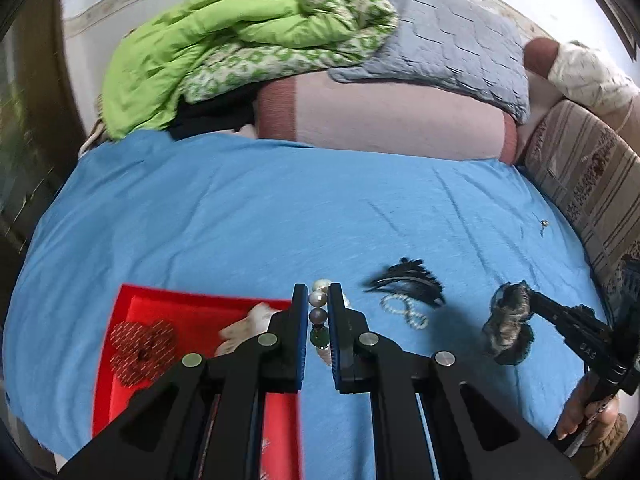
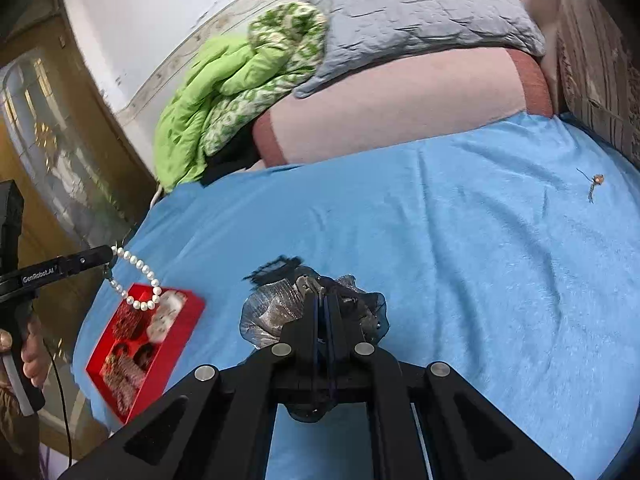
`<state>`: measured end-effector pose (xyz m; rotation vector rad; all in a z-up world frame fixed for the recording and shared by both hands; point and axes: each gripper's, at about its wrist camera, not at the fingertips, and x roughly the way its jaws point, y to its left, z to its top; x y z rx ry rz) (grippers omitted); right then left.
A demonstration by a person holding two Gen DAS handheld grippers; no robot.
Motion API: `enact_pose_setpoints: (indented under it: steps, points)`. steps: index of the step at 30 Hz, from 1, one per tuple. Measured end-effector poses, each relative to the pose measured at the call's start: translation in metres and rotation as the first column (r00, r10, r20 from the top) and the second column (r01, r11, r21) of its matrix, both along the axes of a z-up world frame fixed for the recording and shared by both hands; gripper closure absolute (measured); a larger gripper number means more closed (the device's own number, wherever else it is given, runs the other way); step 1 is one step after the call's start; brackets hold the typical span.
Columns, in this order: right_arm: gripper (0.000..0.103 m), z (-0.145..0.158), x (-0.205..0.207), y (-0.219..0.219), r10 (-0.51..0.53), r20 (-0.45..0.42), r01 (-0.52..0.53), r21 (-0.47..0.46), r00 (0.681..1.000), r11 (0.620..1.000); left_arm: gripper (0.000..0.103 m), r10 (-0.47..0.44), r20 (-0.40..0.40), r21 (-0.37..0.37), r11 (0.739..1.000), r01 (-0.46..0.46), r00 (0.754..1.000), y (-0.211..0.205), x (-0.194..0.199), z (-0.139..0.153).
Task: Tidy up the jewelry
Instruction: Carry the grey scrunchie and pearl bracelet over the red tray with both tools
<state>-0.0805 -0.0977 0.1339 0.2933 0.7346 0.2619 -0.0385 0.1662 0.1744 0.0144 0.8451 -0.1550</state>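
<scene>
Bed with blue sheet (image 1: pixel 240 208) carries everything. Red tray (image 1: pixel 120 320) lies on sheet at left of left gripper (image 1: pixel 318 300). Black feathery hair piece (image 1: pixel 404 280) and small pearl loop (image 1: pixel 404 310) lie just right of it. Tiny pendant (image 2: pixel 596 184) lies far right of right gripper (image 2: pixel 322 300). Pink bolster (image 1: pixel 380 116), grey pillow (image 1: pixel 452 48), green quilt (image 1: pixel 208 40) piled beyond.

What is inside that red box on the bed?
The red box holds sparkly reddish hair pieces and something whitish. Whatever lies beneath them is covered.

Black left gripper (image 1: pixel 318 292) and right gripper (image 2: pixel 320 292), silver rivets, blue-lined jaws.
</scene>
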Motion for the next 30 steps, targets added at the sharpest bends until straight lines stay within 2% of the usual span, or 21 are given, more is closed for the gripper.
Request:
enact_pose_setpoints:
  steps: [8,13,22,30]
  points:
    - [0.099,0.031,-0.009,0.072,0.136,0.034,-0.133,-0.074,0.990,0.988,0.094,0.087,-0.028,-0.045,0.995,-0.088,0.996,0.062,-0.025,-0.012]
    - [0.099,0.034,-0.009,0.130,0.236,0.022,-0.232,-0.107,0.972,0.967,0.094,0.103,-0.052,-0.078,0.991,-0.107,0.993,0.087,-0.026,-0.025]
    - [0.099,0.018,-0.007,0.234,0.393,-0.033,-0.392,-0.180,0.919,0.902,0.094,0.070,-0.064,-0.048,0.996,-0.074,0.995,0.100,0.005,-0.041]
    - [0.098,-0.006,0.012,0.286,0.428,-0.076,-0.434,-0.205,0.901,0.877,0.094,0.083,-0.108,-0.019,0.996,-0.086,0.991,0.114,0.046,-0.069]
